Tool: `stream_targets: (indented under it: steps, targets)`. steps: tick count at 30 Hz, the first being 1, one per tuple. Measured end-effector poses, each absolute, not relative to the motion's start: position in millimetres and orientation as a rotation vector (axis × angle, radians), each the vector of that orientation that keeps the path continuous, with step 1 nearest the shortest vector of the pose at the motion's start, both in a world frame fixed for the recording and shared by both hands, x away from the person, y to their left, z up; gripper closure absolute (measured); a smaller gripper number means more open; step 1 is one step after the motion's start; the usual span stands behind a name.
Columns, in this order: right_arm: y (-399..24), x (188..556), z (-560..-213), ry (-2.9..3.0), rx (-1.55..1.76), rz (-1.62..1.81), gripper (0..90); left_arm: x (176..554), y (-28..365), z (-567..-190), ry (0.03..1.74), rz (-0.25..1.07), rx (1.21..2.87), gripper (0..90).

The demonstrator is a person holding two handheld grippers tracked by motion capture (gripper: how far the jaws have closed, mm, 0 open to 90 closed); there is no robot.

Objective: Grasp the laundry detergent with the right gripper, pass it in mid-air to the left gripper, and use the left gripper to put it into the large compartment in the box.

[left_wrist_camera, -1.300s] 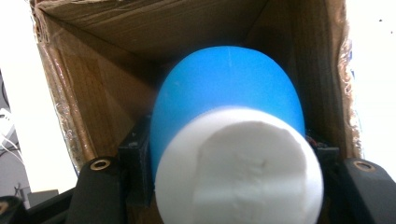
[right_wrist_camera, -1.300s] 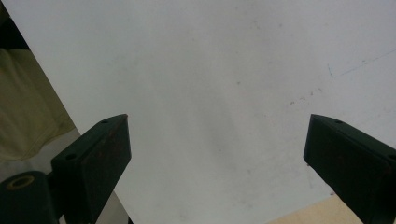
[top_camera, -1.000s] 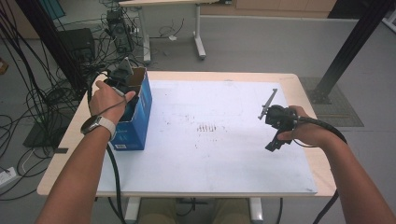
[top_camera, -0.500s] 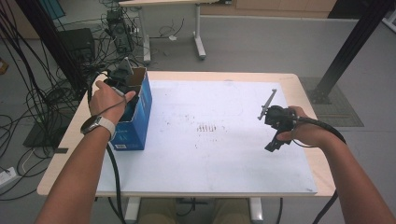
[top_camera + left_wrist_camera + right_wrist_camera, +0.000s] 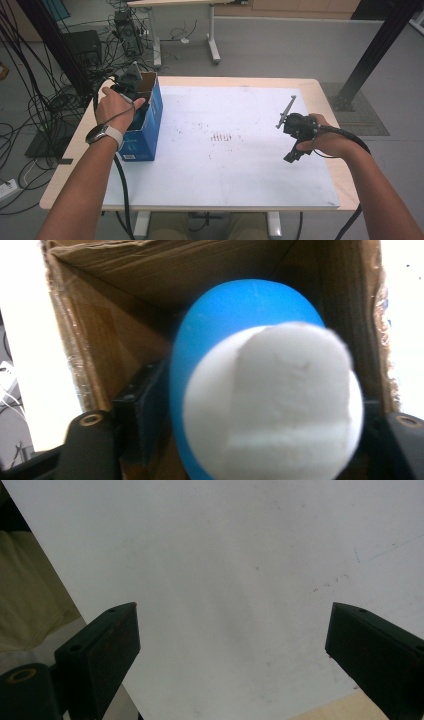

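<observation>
A rounded blue object with a blurred white, foam-like face [image 5: 265,390] sits at the centre of the left gripper view, pinched between the left gripper's [image 5: 250,425] two black jaws, which press on its left and right sides low in the frame. Around it rise the brown inner walls of an open cardboard box [image 5: 100,330], so the held piece lies inside the box. What the object is cannot be told.

In the high view, the box, blue on the outside [image 5: 147,120], stands at the left of the frame on the white sheet covering the pale wooden table [image 5: 325,90]. The left hand [image 5: 115,105], with a watch on its wrist, holds its gripper down into the box's open top.

At the right of the high view, the right hand [image 5: 325,142] holds the right gripper [image 5: 295,130] above the sheet, well apart from the box. In the right gripper view, its jaws stand spread wide over the bare white sheet [image 5: 225,580].
</observation>
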State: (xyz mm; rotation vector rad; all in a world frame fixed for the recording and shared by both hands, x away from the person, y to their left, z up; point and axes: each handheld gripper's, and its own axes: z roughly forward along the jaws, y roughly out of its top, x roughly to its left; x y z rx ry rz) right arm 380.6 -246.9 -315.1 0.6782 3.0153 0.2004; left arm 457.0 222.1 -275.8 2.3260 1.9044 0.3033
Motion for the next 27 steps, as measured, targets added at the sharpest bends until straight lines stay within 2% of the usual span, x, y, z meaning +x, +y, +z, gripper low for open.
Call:
stream_targets:
  steps: [9,10,14,27]
  targets:
    - [-245.2,380.5,-314.3,3.017,0.678,0.196,7.2,454.5,223.2,-266.8,1.878,0.324,2.321,27.4]
    - [-245.2,380.4,-314.2,3.017,0.679,0.193,7.2,454.5,223.3,-265.0,1.873,0.317,2.322,23.7]
    - [-245.0,379.8,-312.8,3.013,0.678,0.198,7.2,453.5,222.5,-256.8,1.861,0.321,2.312,19.8]
    - [-246.4,375.6,-307.2,3.006,0.672,0.200,7.2,449.1,215.4,-217.1,1.753,0.356,2.326,14.0]
